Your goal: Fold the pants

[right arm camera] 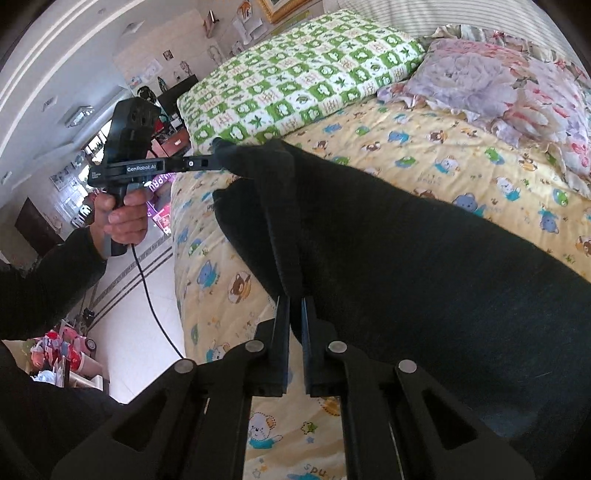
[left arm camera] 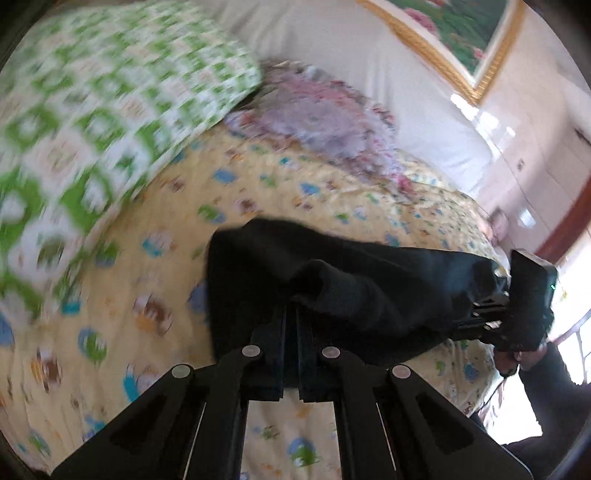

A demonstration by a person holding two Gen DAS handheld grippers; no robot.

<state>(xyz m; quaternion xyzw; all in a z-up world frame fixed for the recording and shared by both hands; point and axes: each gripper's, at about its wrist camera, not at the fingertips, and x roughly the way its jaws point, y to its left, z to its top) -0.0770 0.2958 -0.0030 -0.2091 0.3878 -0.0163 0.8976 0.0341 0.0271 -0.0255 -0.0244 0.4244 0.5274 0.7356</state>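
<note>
Black pants (left arm camera: 332,288) (right arm camera: 424,266) hang stretched between my two grippers above a bed with a yellow cartoon-print sheet (left arm camera: 147,295) (right arm camera: 424,155). My left gripper (left arm camera: 291,314) is shut on one edge of the pants; it also shows in the right wrist view (right arm camera: 218,160), held by a hand. My right gripper (right arm camera: 293,302) is shut on the other edge of the pants; it shows in the left wrist view (left arm camera: 476,321) at the right. The rest of the pants drapes down onto the sheet.
A green-and-white checked pillow (left arm camera: 92,110) (right arm camera: 295,81) and a floral purple pillow (left arm camera: 317,122) (right arm camera: 498,85) lie at the head of the bed. The bed edge (right arm camera: 184,258) drops to a tiled floor (right arm camera: 136,314) on the left. A framed picture (left arm camera: 461,33) hangs on the wall.
</note>
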